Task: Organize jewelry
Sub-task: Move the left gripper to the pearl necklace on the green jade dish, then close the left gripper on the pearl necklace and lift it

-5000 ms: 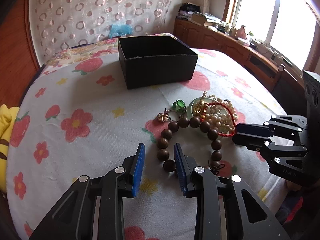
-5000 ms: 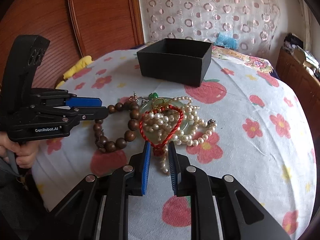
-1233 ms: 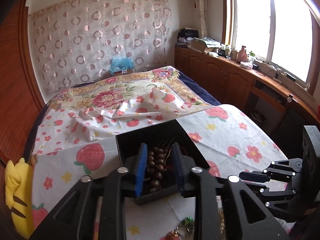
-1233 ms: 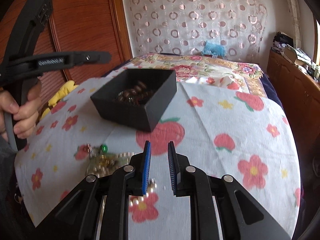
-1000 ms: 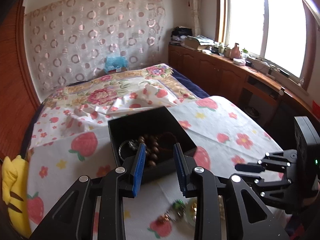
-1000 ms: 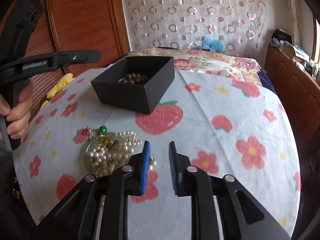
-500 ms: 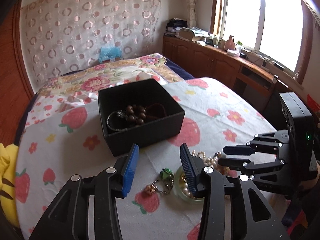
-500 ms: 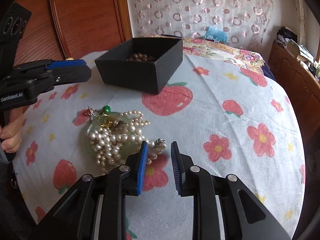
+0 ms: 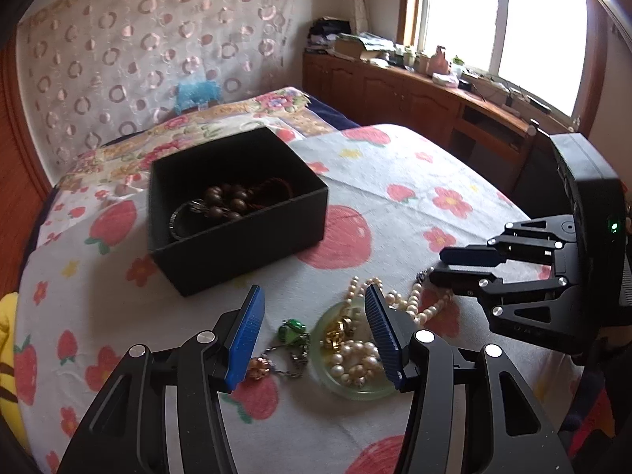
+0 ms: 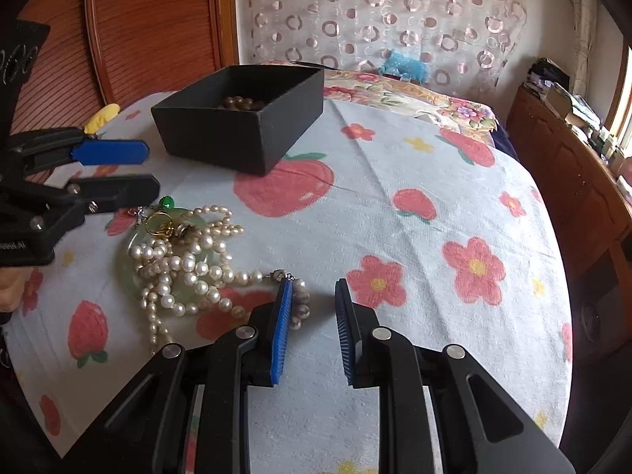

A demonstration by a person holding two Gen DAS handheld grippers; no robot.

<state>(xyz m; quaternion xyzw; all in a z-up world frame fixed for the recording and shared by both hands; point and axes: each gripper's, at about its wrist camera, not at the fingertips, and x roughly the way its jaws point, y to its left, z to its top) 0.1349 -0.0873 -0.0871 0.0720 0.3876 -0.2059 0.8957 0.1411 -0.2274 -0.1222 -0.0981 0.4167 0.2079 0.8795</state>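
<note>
You are spreading the left tongs (image 9: 312,331), empty, over the green charm (image 9: 293,328) beside the pearl strand (image 10: 185,264), ready to straddle it. Right tongs (image 10: 312,326) are hovering narrowly parted, gripping nothing. Wooden beads (image 9: 227,201) are lying inside the black box (image 9: 237,245).

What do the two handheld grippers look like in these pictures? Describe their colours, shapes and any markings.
Both grippers are matt black with cut-out, triangular linkage arms joined by round silver rivets. Each finger ends in a flat pad faced with ribbed blue rubber. The left gripper shows white lettering on its side in the right wrist view. The right gripper carries a boxy black housing with a small green light and faint lettering on one arm. No sleeve shows.
</note>
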